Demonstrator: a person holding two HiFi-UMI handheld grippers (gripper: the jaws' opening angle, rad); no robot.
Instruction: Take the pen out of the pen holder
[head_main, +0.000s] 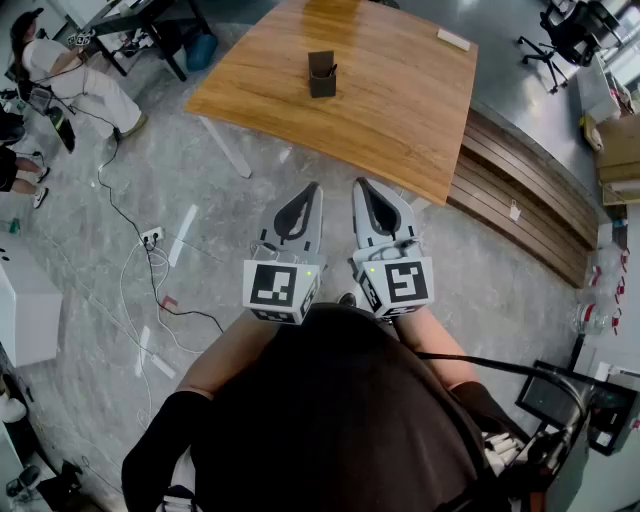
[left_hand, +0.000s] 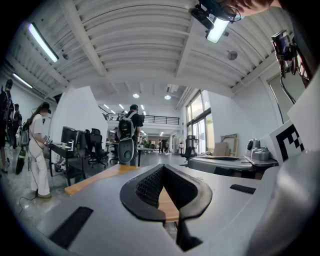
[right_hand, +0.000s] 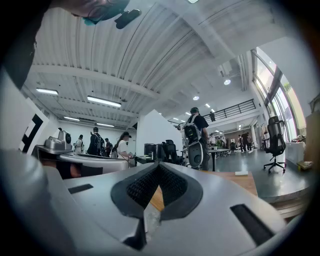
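Note:
A dark square pen holder (head_main: 321, 74) stands upright on the wooden table (head_main: 400, 110), far ahead of me. Something dark and thin pokes out at its right rim; it is too small to tell whether it is a pen. My left gripper (head_main: 314, 190) and right gripper (head_main: 361, 185) are held side by side close to my body, over the floor and short of the table's near edge. Both are shut with nothing between the jaws. In the left gripper view the left gripper (left_hand: 162, 167) has its tips together, and the right gripper (right_hand: 159, 164) in its own view does too; the holder is hidden in both.
A small white item (head_main: 453, 39) lies at the table's far right corner. Cables and a power strip (head_main: 152, 237) trail over the floor at left. A person (head_main: 70, 80) sits at the far left. Wooden steps (head_main: 530, 200) run along the right, with an office chair (head_main: 560, 35) beyond.

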